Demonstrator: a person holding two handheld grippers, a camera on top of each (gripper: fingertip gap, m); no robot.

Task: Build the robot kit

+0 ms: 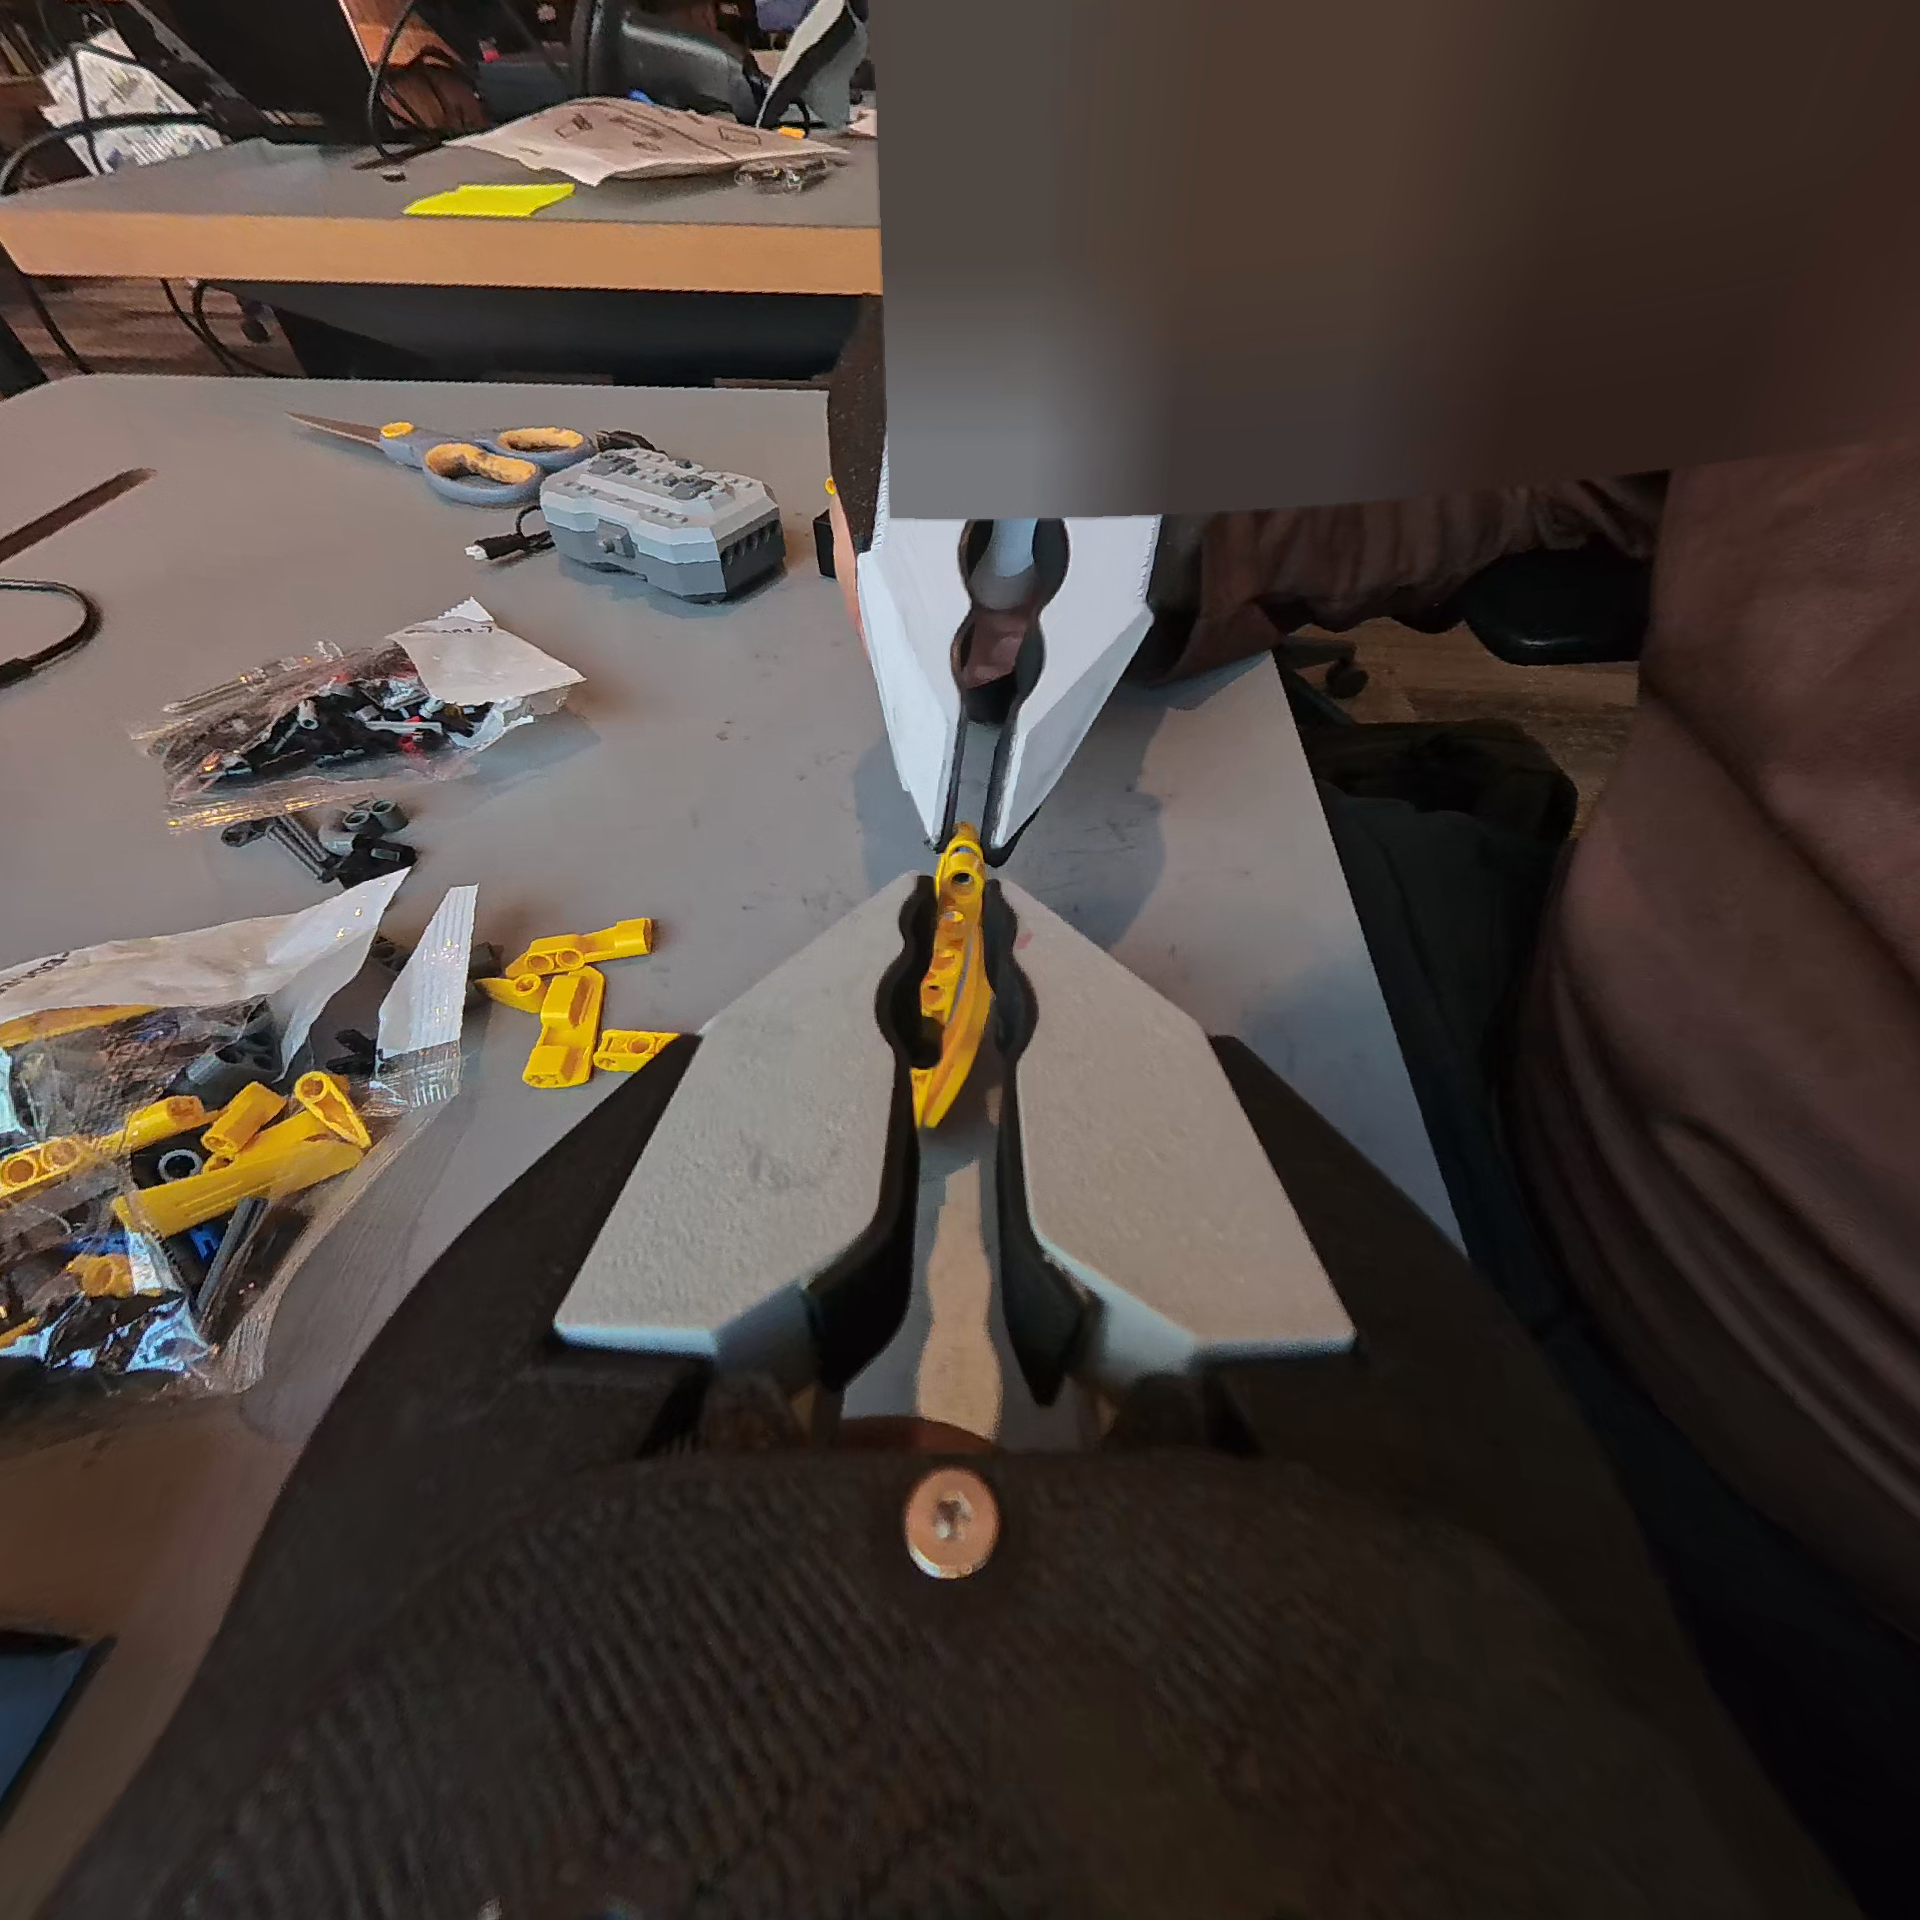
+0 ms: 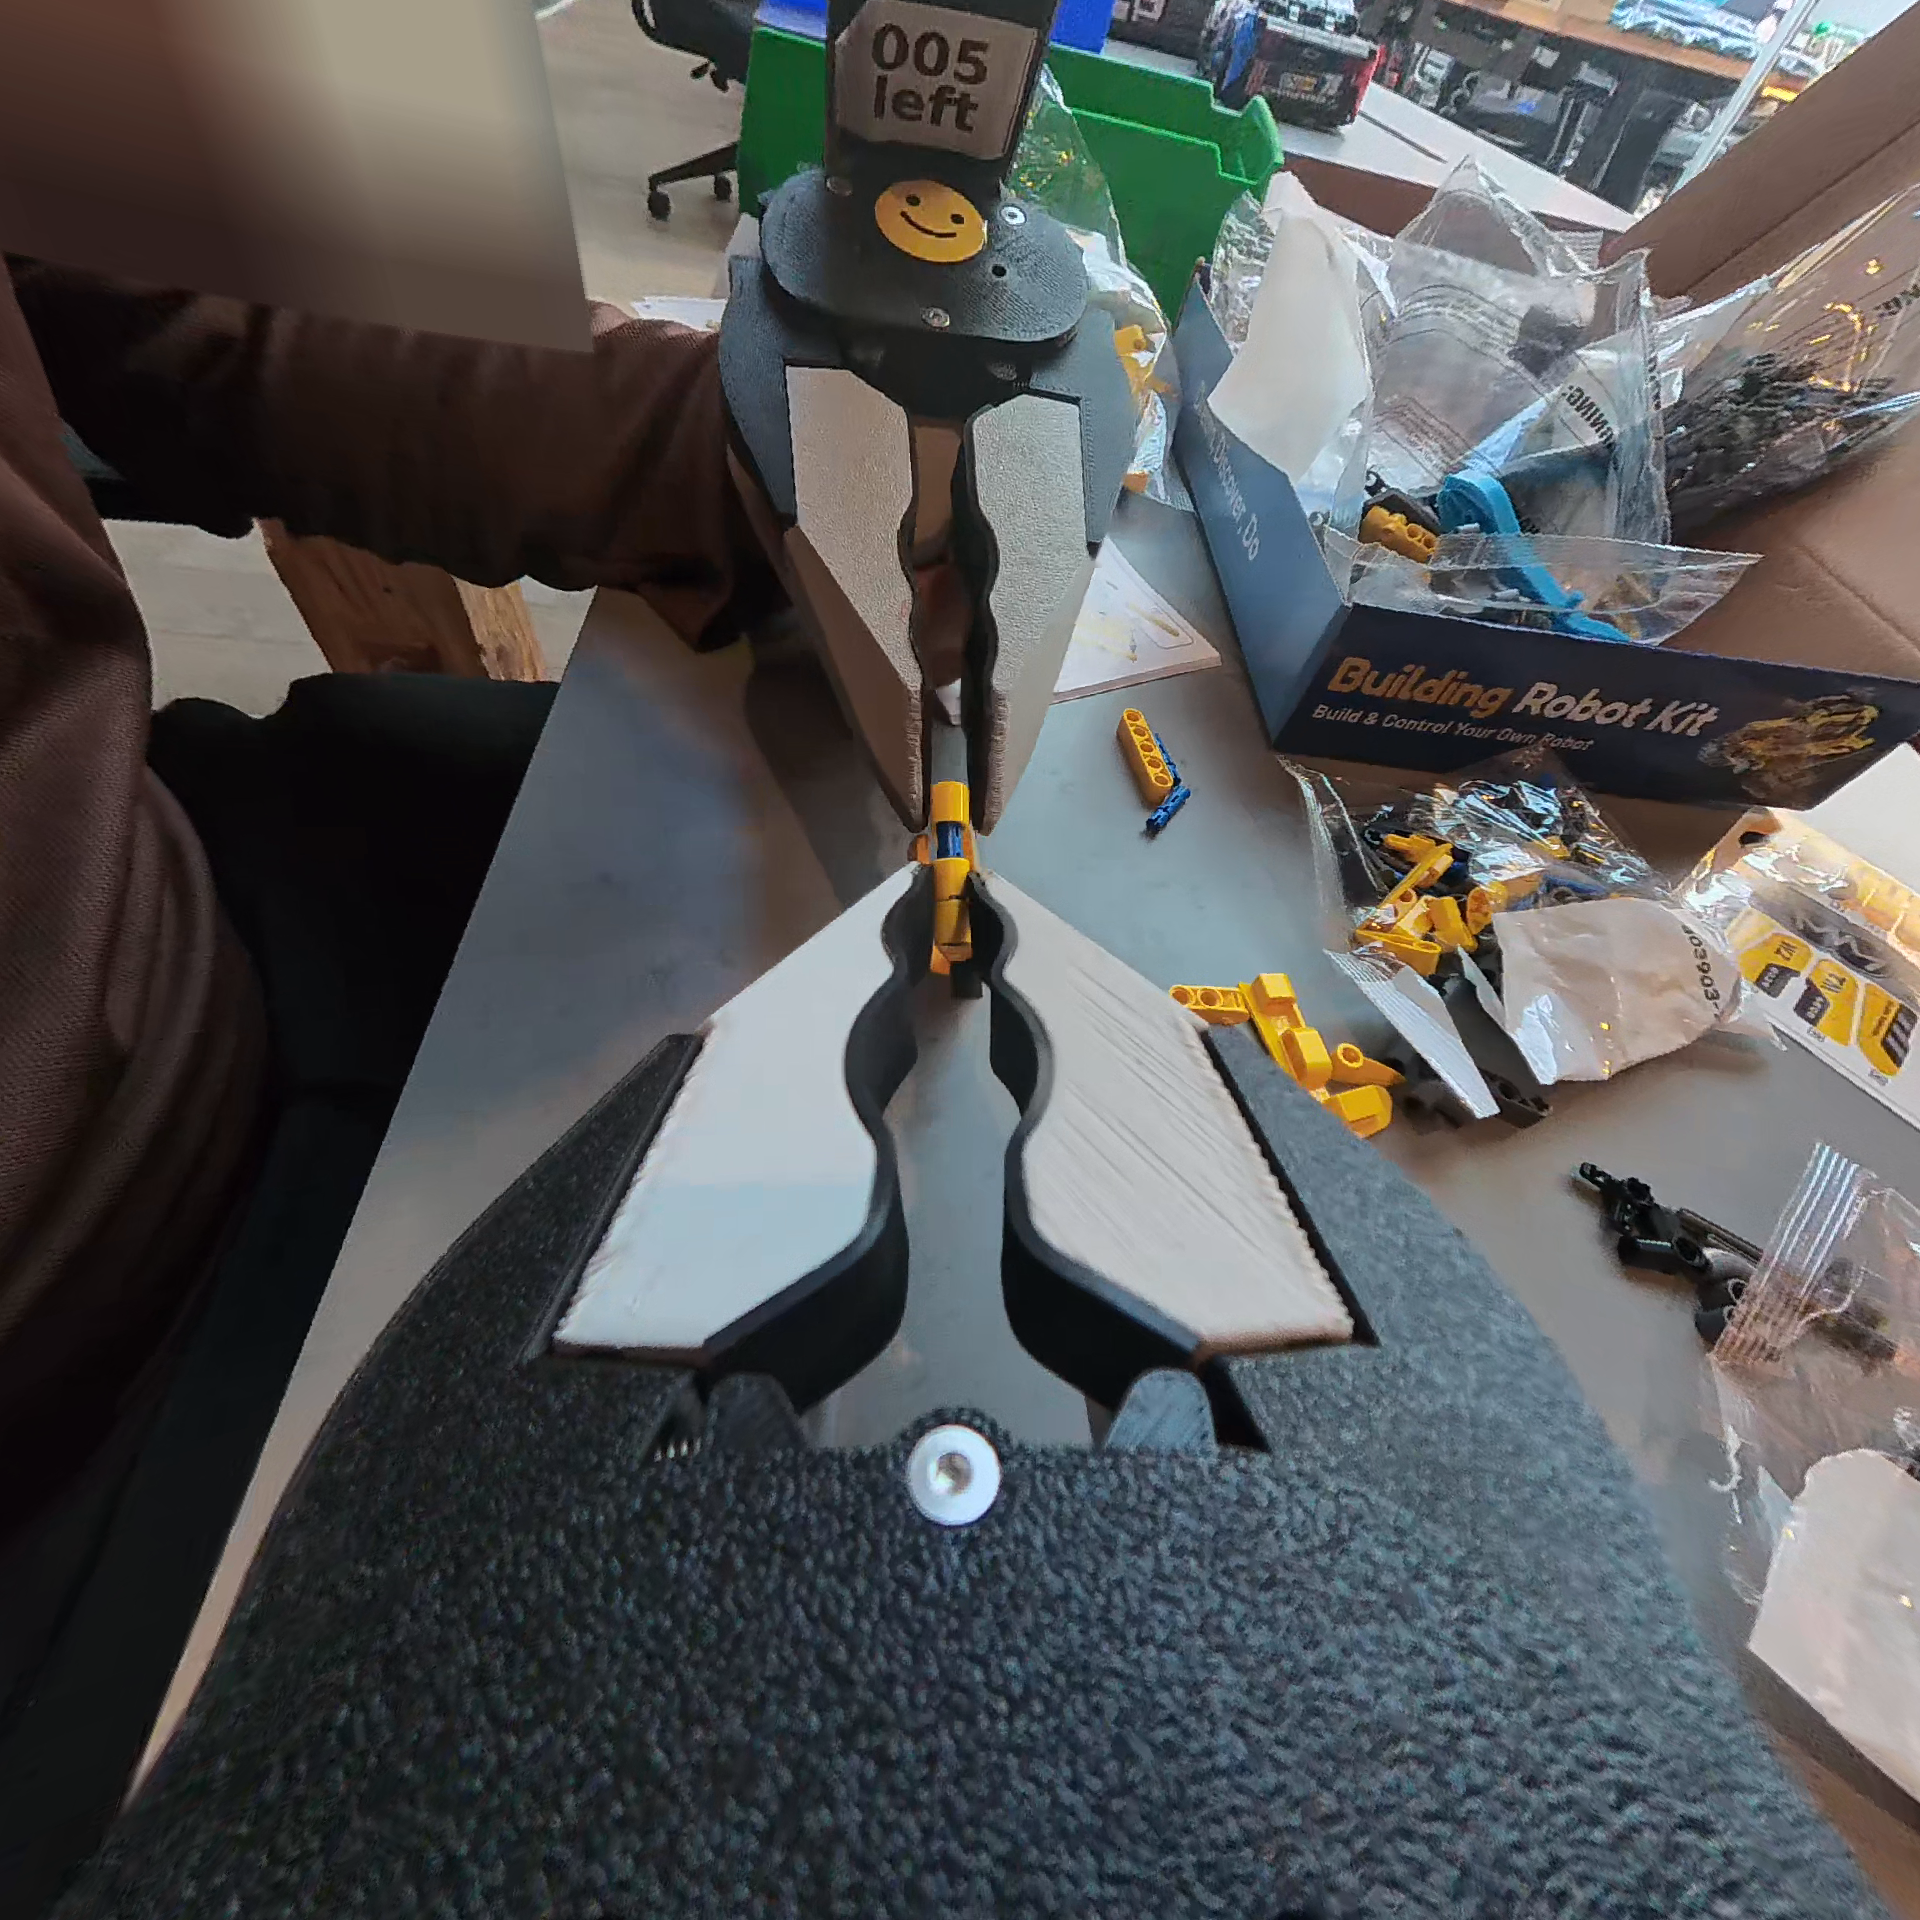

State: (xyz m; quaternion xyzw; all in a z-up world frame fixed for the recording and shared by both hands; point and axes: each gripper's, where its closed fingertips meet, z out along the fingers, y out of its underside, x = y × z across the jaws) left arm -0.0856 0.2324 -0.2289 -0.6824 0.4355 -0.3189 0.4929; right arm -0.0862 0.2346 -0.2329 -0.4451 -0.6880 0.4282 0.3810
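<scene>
**Both grippers pinching one small yellow assembly, tip to tip**

Left gripper (image 1: pixel 961 883) jaws narrow, clamped on a curved yellow holed beam (image 1: pixel 951 977) that runs back between the pads and pokes out past the tips. Right gripper (image 2: pixel 948 883) meets it head-on over the grey table (image 2: pixel 644 935), jaws nearly closed on the other end of the same piece; from its own view it holds a yellow part with a blue pin (image 2: pixel 948 878) in it. Whether the two parts are fully seated together I cannot tell.

Judgement on handling: both grips are at the very fingertips, so keep the two grippers on one line and the piece level; any twist could pop it out of the pads.

Just right of the right gripper's jaws: loose yellow connectors (image 2: pixel 1299 1039). Beyond them, a torn clear bag (image 2: pixel 1455 904) of yellow, black and blue parts. Ahead and right of the jaws, a loose yellow beam with blue pin (image 2: pixel 1148 758). Farther right, a dark blue kit box (image 2: pixel 1455 686) holding clear bags with a blue part. Left of the left gripper's jaws: an open bag of yellow and black parts (image 1: pixel 156 1174), farther a bag of small black pins (image 1: pixel 332 717), then a grey battery box (image 1: pixel 665 530) and scissors (image 1: pixel 468 462).
</scene>
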